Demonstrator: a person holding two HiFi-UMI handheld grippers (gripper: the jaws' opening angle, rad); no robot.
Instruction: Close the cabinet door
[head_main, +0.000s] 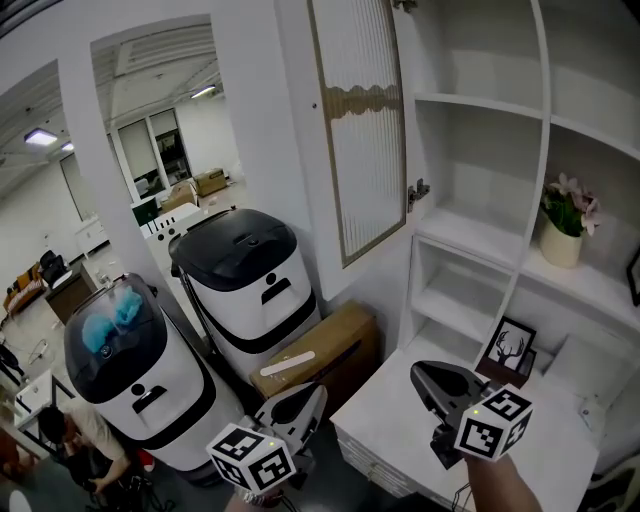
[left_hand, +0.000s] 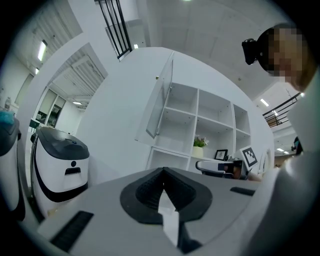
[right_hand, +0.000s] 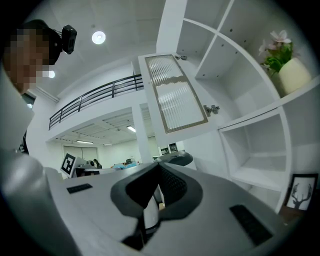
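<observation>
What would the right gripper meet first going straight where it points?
The right gripper would likely meet the lower edge of the open cabinet door, or the wall just beneath; height is hard to judge.

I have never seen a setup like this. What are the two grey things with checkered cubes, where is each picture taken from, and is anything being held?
There is no robot: a person holds a two-jaw gripper in each hand, each carrying a marker cube. The head view looks down from the person's head and shows the left gripper and the right gripper. The other two views come from cameras riding on each gripper, looking along its jaws. Both grippers are shut and hold nothing. Ahead is a white shelf unit whose glass cabinet door stands open. A flower pot sits on a shelf; a framed deer picture stands on the white counter below.
</observation>
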